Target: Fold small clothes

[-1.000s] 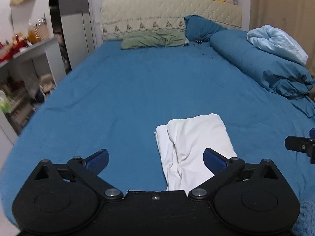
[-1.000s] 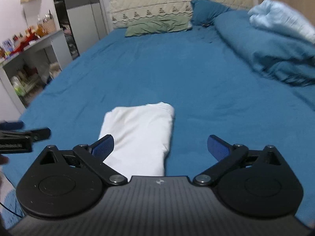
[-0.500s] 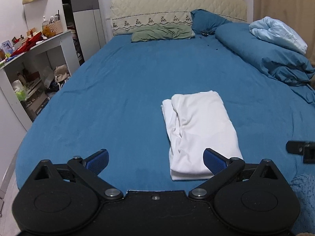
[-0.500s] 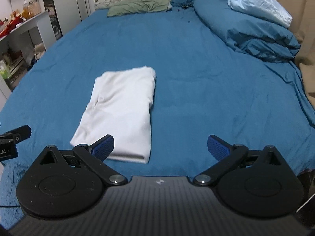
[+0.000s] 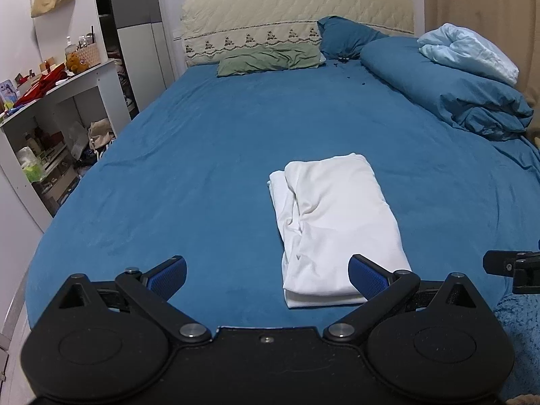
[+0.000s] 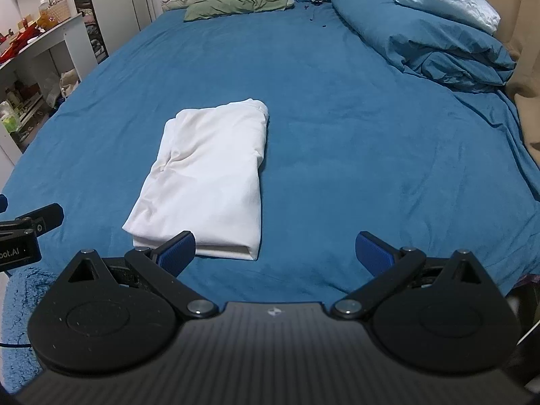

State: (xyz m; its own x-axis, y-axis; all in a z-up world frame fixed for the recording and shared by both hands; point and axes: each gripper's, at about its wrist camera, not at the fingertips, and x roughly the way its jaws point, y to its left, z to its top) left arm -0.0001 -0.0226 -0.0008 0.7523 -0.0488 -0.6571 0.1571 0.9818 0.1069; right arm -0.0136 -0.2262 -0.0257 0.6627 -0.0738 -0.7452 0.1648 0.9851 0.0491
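Note:
A white garment (image 5: 334, 222) lies folded into a long rectangle on the blue bed sheet (image 5: 202, 175), near the bed's front edge; it also shows in the right wrist view (image 6: 209, 175). My left gripper (image 5: 266, 275) is open and empty, held back from the garment's near end, its right finger in front of the garment's near right corner. My right gripper (image 6: 275, 249) is open and empty, held back from the garment's near right side. Each gripper's tip shows at the edge of the other's view.
A blue duvet (image 5: 449, 94) with a light blue blanket (image 5: 469, 50) on it is heaped at the back right. Pillows (image 5: 270, 59) and a headboard lie at the far end. White shelves (image 5: 50, 125) with clutter stand left of the bed.
Both grippers have pulled back and up from the garment, which now shows whole and farther off. Both stay open.

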